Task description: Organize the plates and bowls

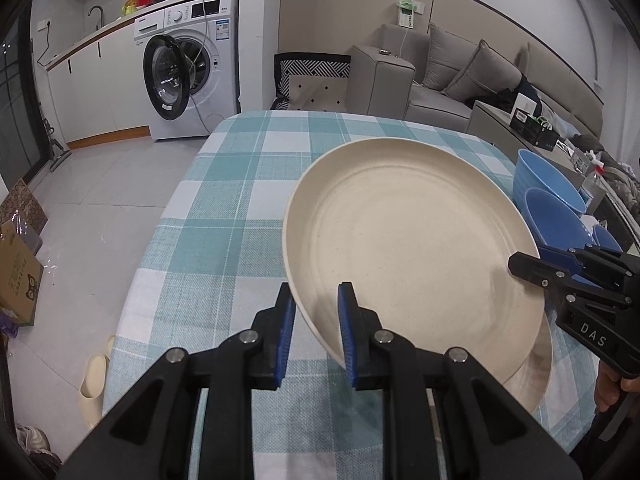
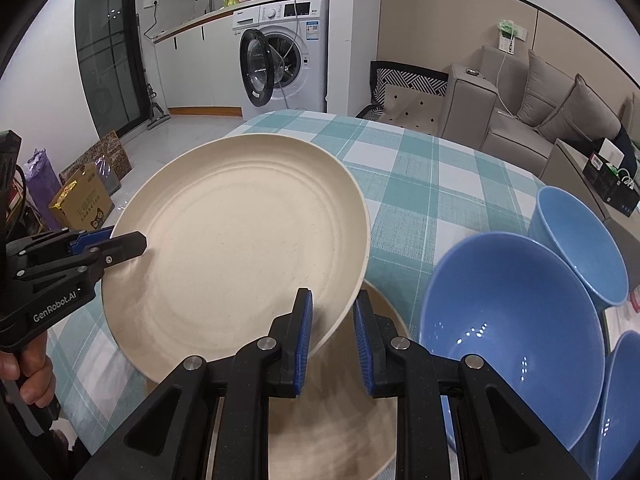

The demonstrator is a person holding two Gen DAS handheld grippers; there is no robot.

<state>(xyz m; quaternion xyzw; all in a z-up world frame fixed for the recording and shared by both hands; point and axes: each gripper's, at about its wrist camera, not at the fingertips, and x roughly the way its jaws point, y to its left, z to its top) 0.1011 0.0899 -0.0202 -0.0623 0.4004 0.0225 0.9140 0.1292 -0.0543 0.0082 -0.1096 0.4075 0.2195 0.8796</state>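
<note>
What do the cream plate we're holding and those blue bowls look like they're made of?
The round cream plate looks like matte wheat-straw or melamine-type plastic, though it could be unglazed ceramic: dull, finely speckled surface with no glare. The glossy blue bowls look like smooth plastic: sharp light spots on the inside and thin, even walls.

Home, washing machine (image 1: 192, 68), sofa (image 1: 452, 76)

The lifted plate (image 1: 412, 240) hides most of the lower plate (image 1: 536, 372) beneath.
</note>
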